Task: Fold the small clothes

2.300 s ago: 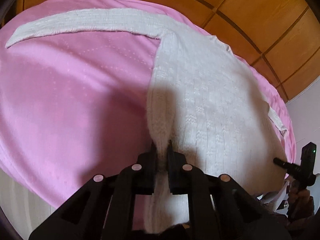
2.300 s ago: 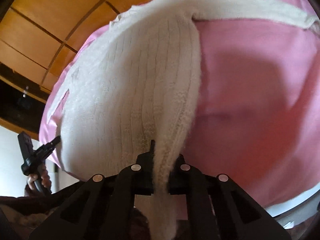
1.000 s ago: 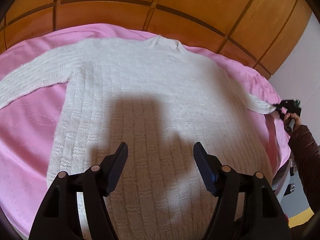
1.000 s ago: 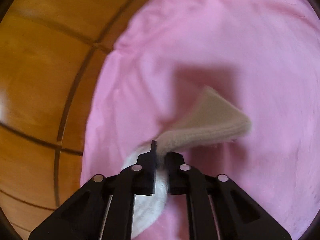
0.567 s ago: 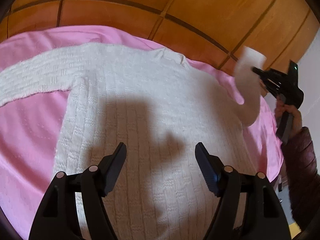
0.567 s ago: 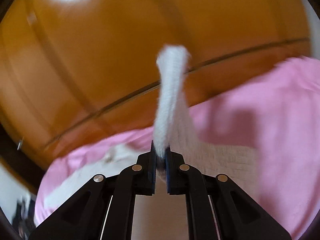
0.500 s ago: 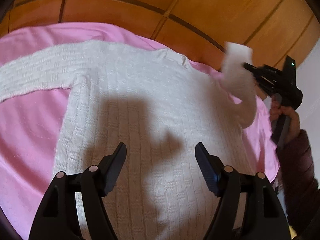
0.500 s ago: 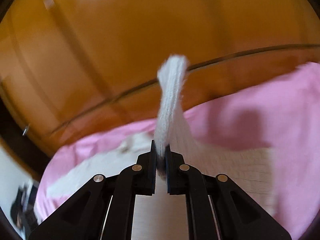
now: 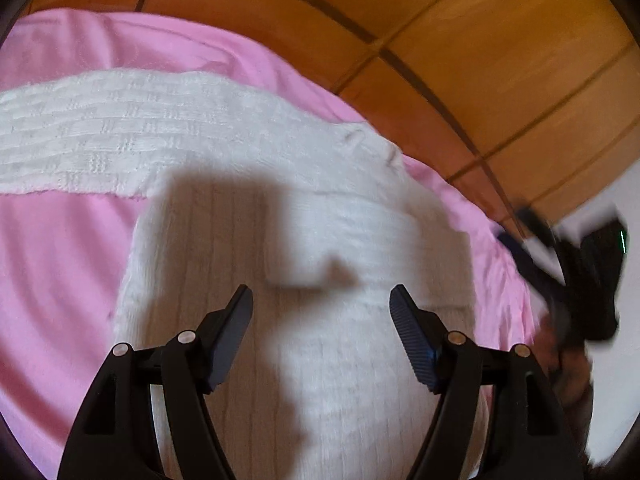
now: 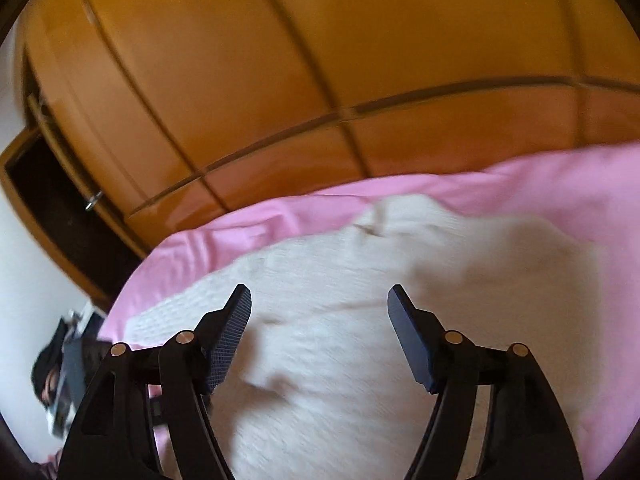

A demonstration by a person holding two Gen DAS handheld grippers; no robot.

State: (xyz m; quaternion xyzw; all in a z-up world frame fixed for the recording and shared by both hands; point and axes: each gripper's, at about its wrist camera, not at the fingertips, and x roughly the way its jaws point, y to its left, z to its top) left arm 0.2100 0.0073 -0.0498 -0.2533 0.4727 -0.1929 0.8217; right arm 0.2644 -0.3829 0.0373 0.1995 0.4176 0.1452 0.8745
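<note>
Orange wood panelling [image 10: 280,60] is filling the background behind a bed under a pink sheet [image 9: 60,280]. Spread flat on that sheet, a white knit sweater [image 9: 208,240] is taking up most of the near bed in both views.

Left wrist view: one sleeve [image 9: 80,140] is lying stretched out to the left across the sheet; the other sleeve [image 9: 360,236] is lying folded across the chest, its cuff end just ahead of the fingers. Sweater body is lying directly below and ahead of the left gripper [image 9: 321,308], which is hovering over it with jaws standing wide apart and nothing between them; shadow of the tool is falling on the knit.

Right wrist view: the right gripper [image 10: 319,308] is hanging above the sweater too, pointing down over it. Its jaws have just been opening and are standing wide apart, nothing between the pads; blurred knit is showing below the gap. Whether either tool is touching the fabric, cannot tell.

Right gripper is also showing, blurred, at the right edge of the left view, off the bed's side. A dark doorway [image 10: 52,208] is sitting at far left.
</note>
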